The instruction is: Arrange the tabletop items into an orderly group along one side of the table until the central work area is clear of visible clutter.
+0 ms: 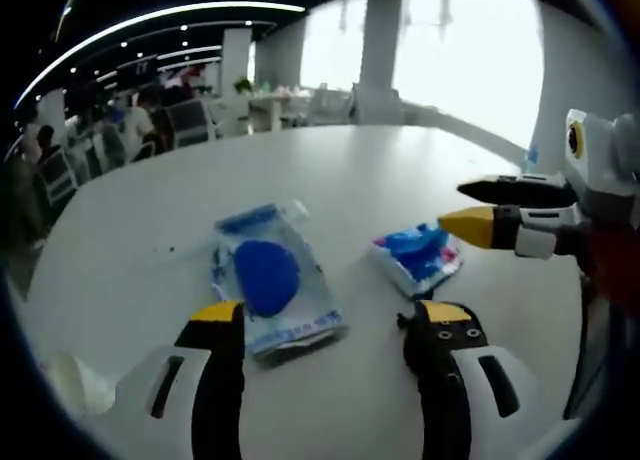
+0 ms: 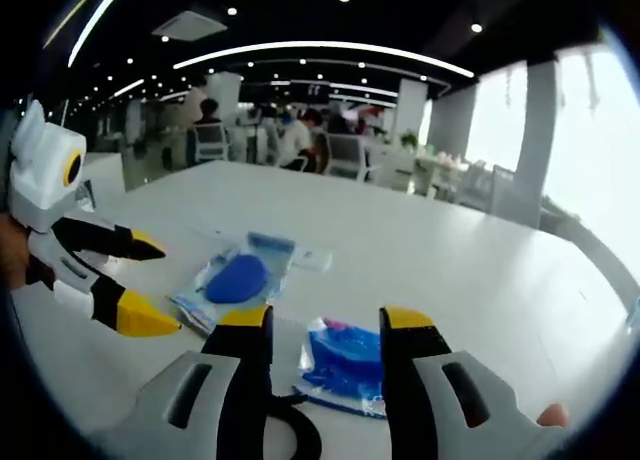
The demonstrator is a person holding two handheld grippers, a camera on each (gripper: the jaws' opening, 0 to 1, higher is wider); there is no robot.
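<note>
Behind a white counter (image 1: 330, 170) an open office is stretching back, with seated people and bright windows. You are holding your left hand-held gripper (image 1: 335, 325) low over the counter with jaws spread wide and gripping nothing, just short of a clear packet with a blue disc inside (image 1: 272, 280). Your right hand-held gripper (image 2: 325, 325) is also hovering with jaws apart and gripping nothing, directly over a smaller blue-and-pink packet (image 2: 342, 365), which is lying near the first packet, not touching it.

Blue packets (image 1: 280, 280), white table (image 1: 130, 230)
</note>
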